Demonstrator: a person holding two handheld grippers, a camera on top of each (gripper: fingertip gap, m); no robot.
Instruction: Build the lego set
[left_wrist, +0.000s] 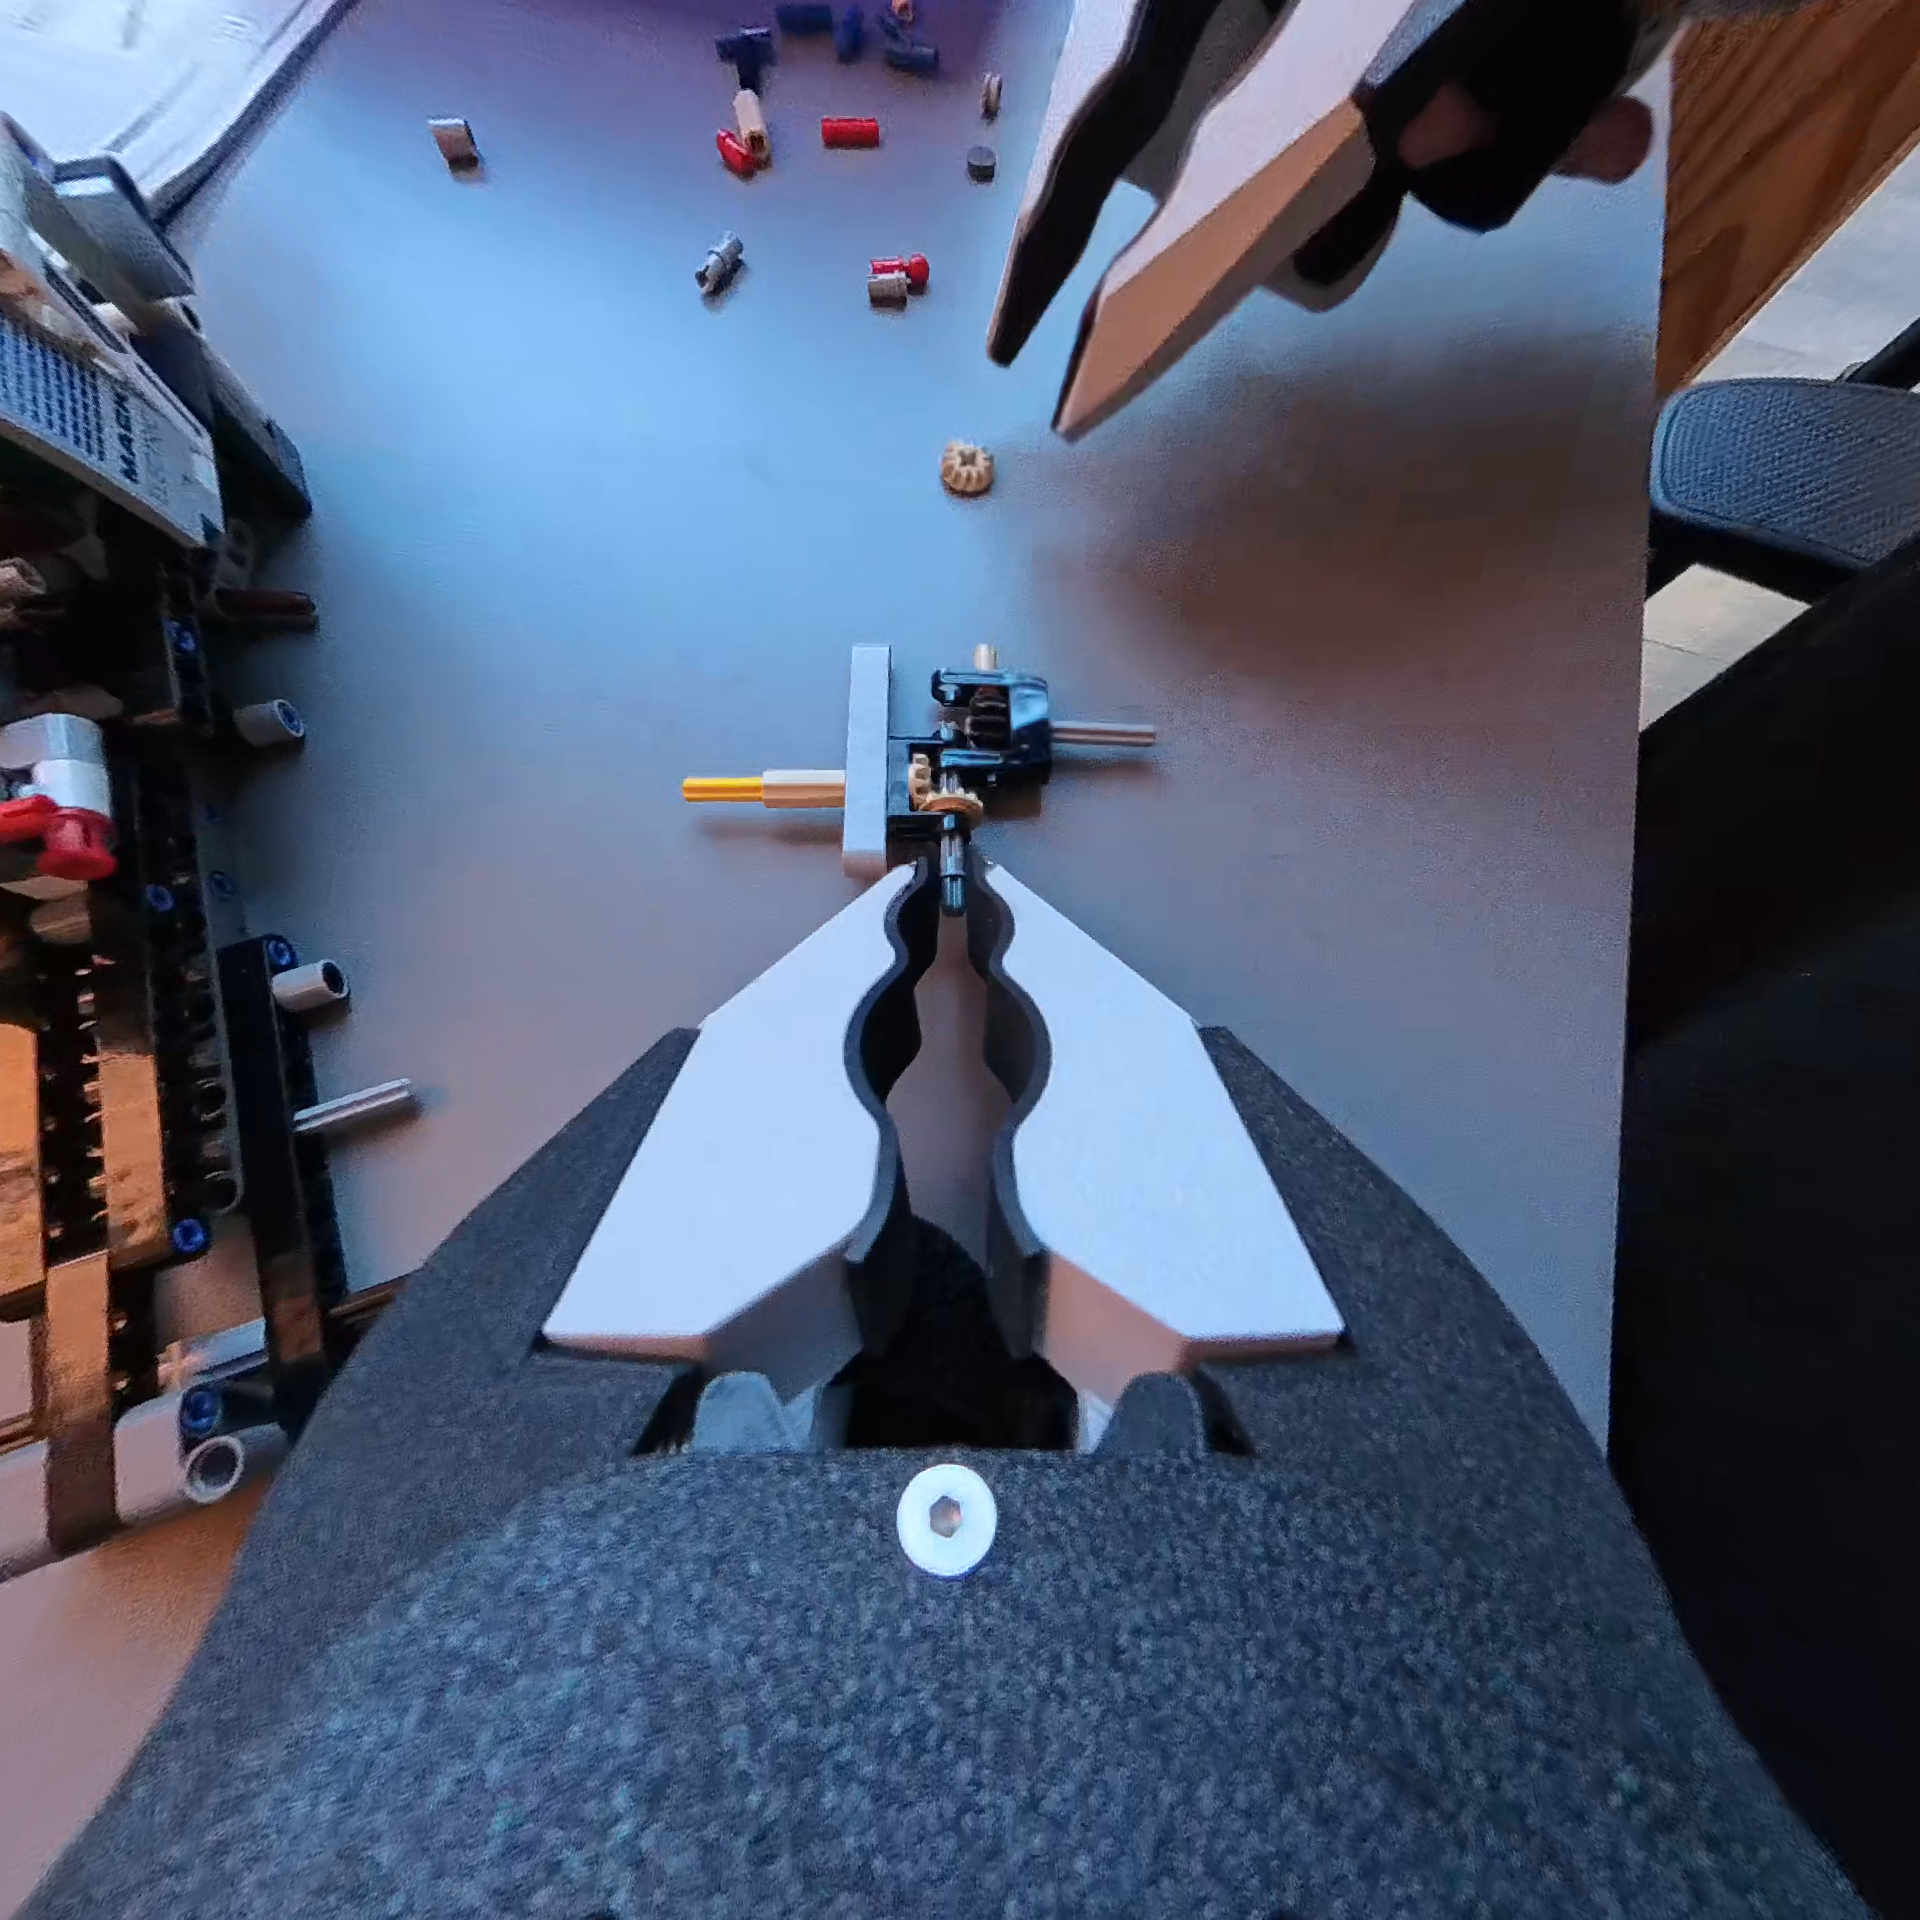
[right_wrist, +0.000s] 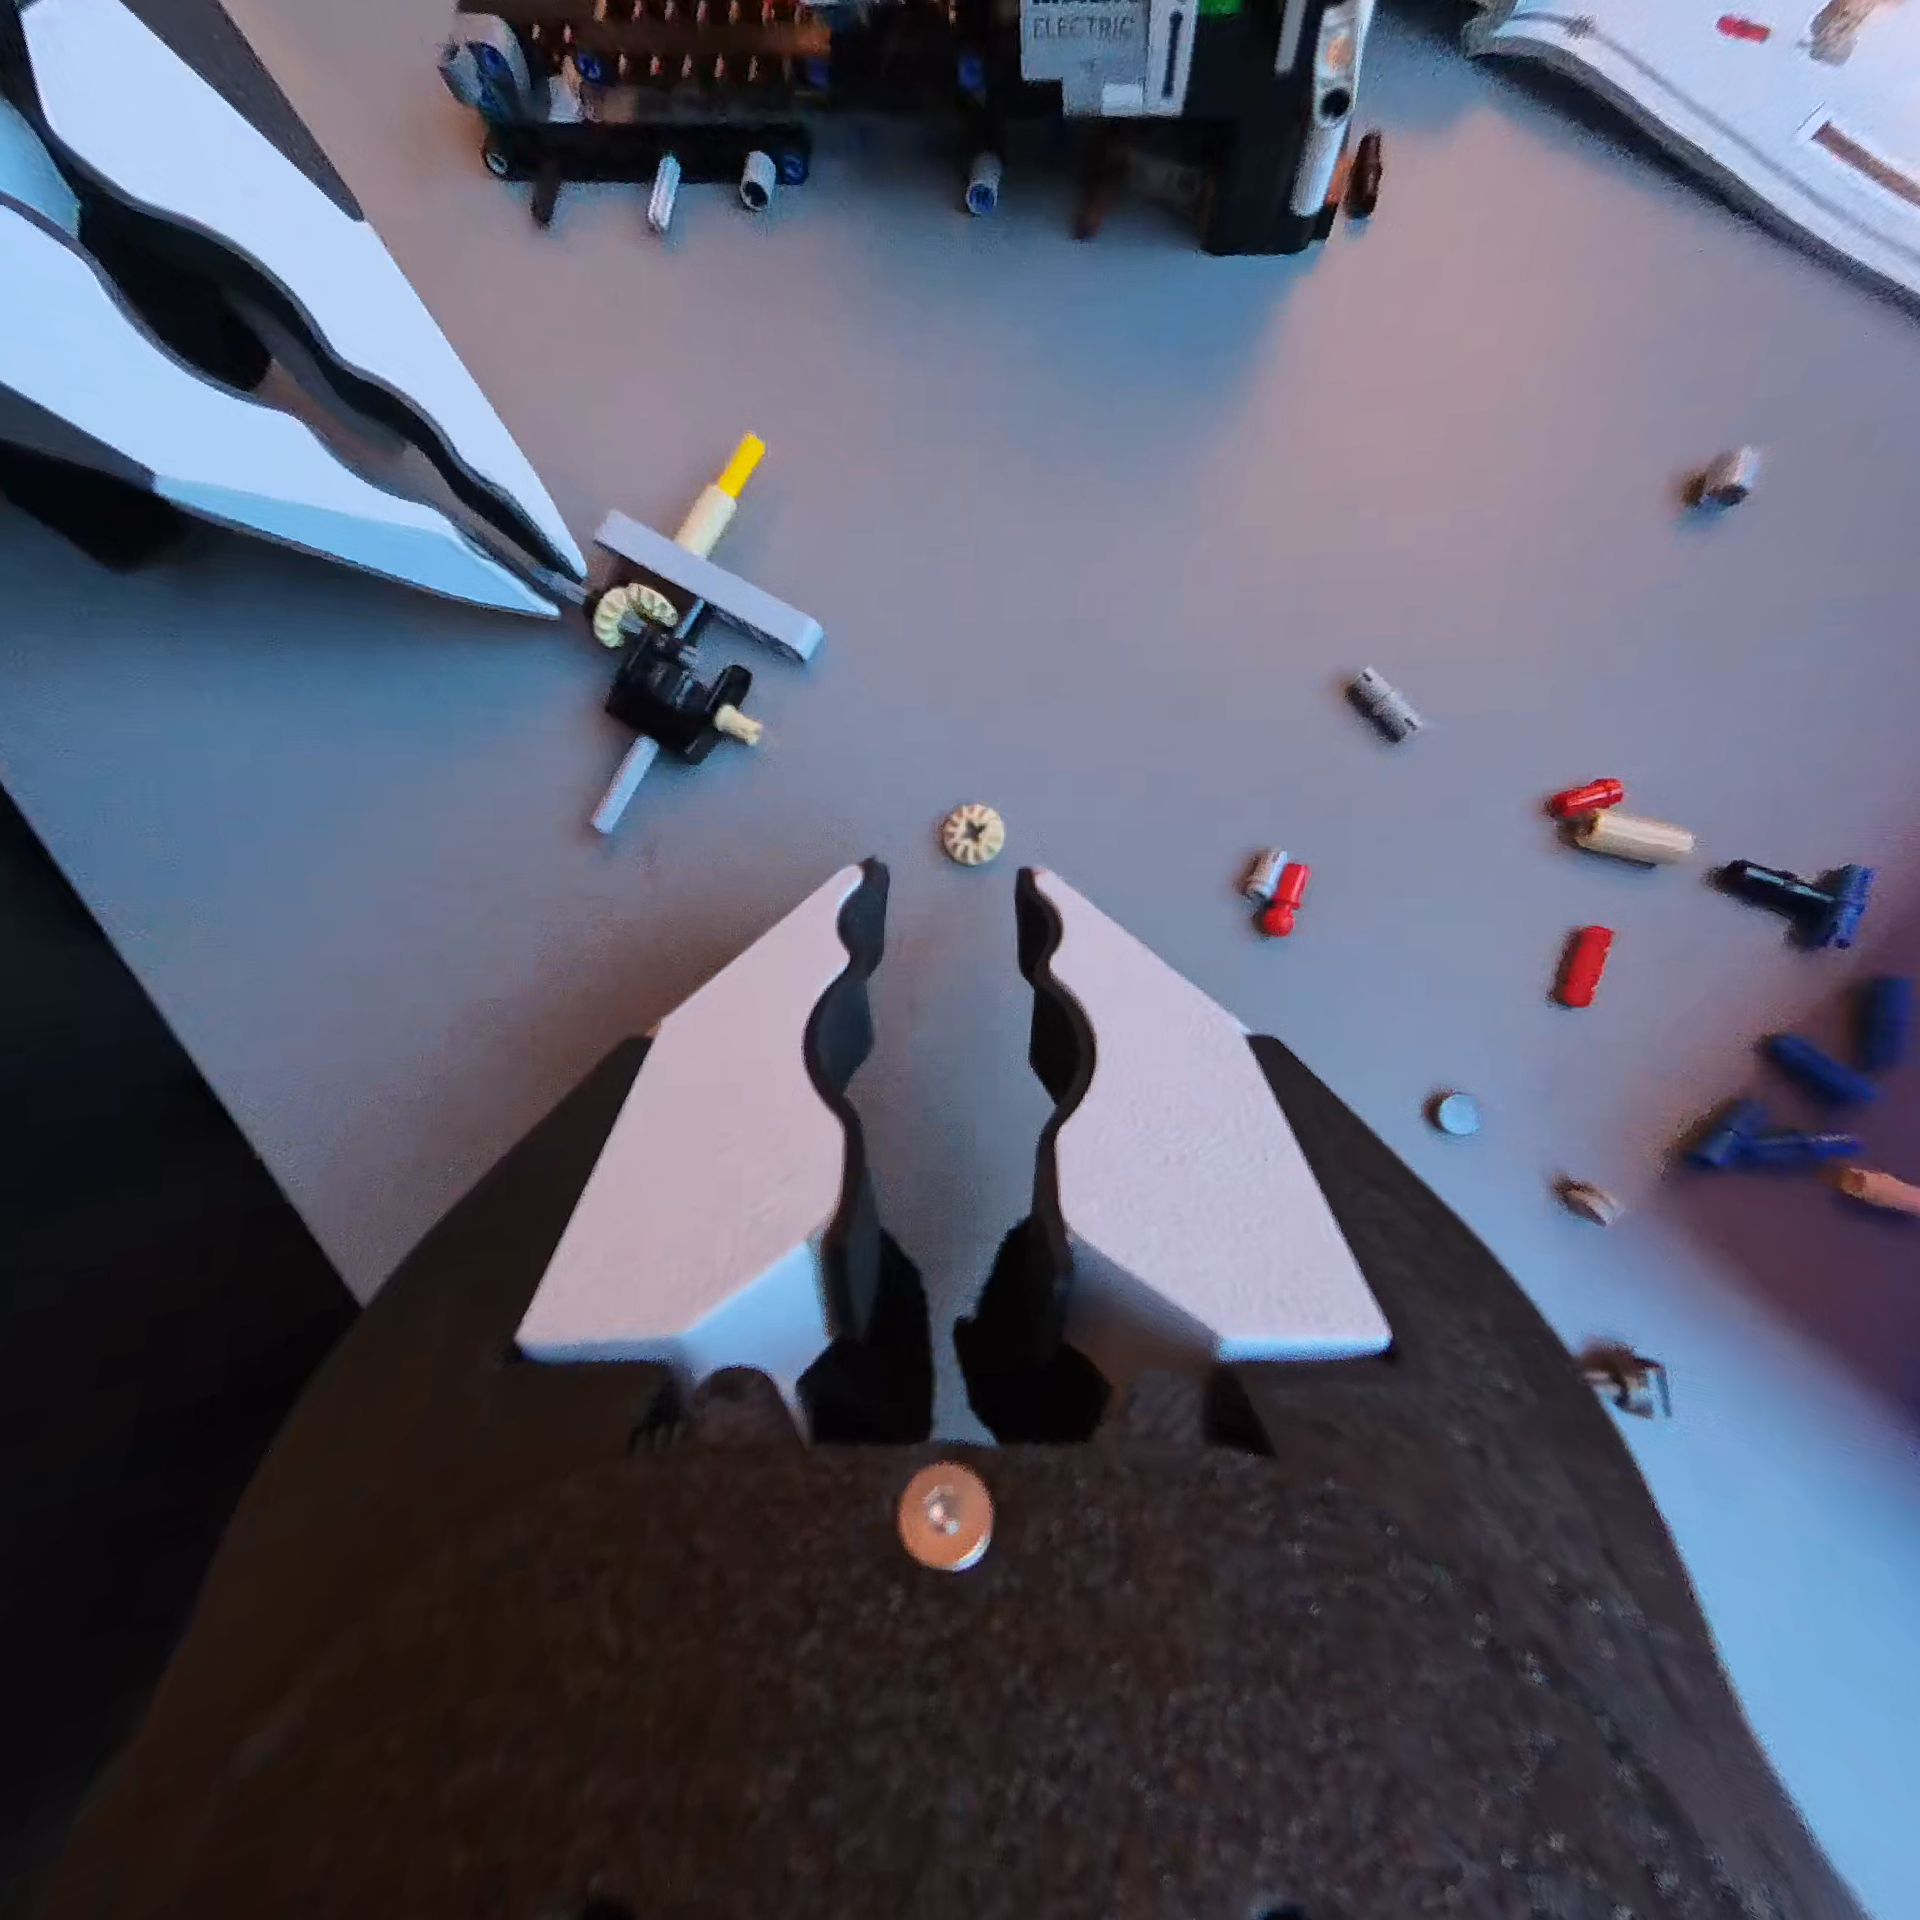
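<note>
A small gear sub-assembly (left_wrist: 935, 758) lies on the grey table: a grey beam, a black gear housing, tan gears, a yellow axle in a tan sleeve, and a grey axle. My left gripper (left_wrist: 953, 878) is shut on the dark axle end that sticks out of it toward me. It also shows in the right wrist view (right_wrist: 566, 587), with the sub-assembly (right_wrist: 686, 644) at its tips. A loose tan bevel gear (right_wrist: 974, 833) lies just ahead of my right gripper (right_wrist: 951, 873), which is open and empty. The right gripper (left_wrist: 1034, 393) hovers above that gear (left_wrist: 967, 470).
A large black and grey model (right_wrist: 935, 94) stands at the table's far side, also on the left of the left wrist view (left_wrist: 125, 935). An open instruction booklet (right_wrist: 1766, 114) lies beside it. Loose red, blue, grey and tan pins (right_wrist: 1579, 966) are scattered. A black chair (left_wrist: 1787, 468) stands past the table edge. The left gripper's tips are roughly 12 cm from the right gripper's.
</note>
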